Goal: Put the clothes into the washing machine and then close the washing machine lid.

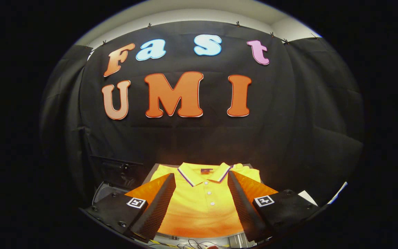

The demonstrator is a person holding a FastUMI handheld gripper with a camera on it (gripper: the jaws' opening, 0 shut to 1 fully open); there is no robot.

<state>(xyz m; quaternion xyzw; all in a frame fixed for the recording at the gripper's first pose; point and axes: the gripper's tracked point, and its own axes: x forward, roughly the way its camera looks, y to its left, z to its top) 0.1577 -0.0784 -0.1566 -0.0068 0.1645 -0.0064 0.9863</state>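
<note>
Fingers of my gripper: spread wide, gripping nothing. Between them and just beyond: one yellow polo shirt, lying flat on a table, collar away from me, buttons visible. To the left of the left finger, beside the table: a dark open lid over a pale rim, likely the washing machine. Below the fingers: loose cables. Step in hand, as I judge it: the first pick-up, not yet begun. Next move calls for lowering onto the cloth, pinching a fold, then carrying it left.

Grey table: yellow polo shirt lying flat.
</note>
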